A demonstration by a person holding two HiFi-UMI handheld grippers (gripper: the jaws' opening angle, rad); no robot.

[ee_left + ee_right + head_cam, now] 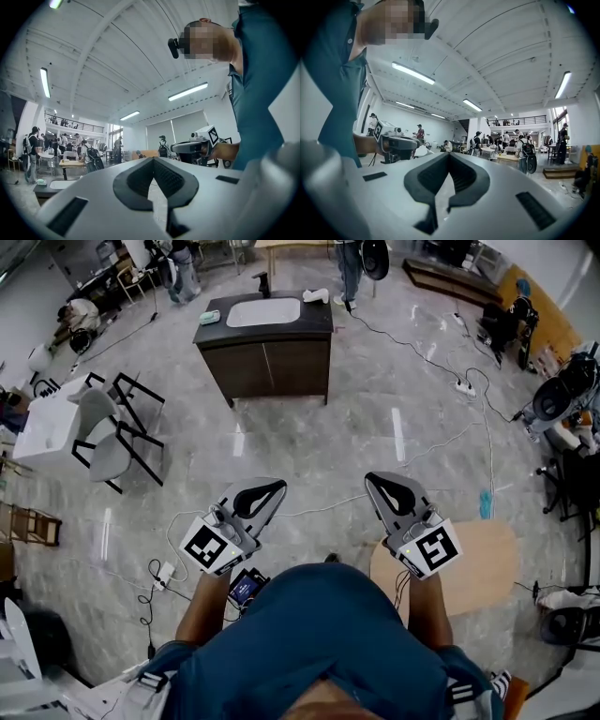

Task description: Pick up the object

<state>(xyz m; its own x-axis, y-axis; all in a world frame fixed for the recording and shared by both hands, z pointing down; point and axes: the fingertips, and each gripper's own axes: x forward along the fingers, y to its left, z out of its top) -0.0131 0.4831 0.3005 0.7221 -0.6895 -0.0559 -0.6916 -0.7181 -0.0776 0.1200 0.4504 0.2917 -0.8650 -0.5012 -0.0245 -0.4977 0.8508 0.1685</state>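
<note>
Left gripper (272, 489) and right gripper (377, 482), both closed and empty, are held level above the floor, well apart from the sink cabinet (267, 357), on which a small teal object (209, 317) is seen beside the basin (263, 311).

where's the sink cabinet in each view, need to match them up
Head view: sink cabinet at top centre, on the floor.
Left gripper view: low at the left edge.
Right gripper view: not made out.
Shared landmark: the person's teal shirt, in all three views.

Ceiling strip lights (187, 91) shine bright; fisheye edges warp and darken.
</note>
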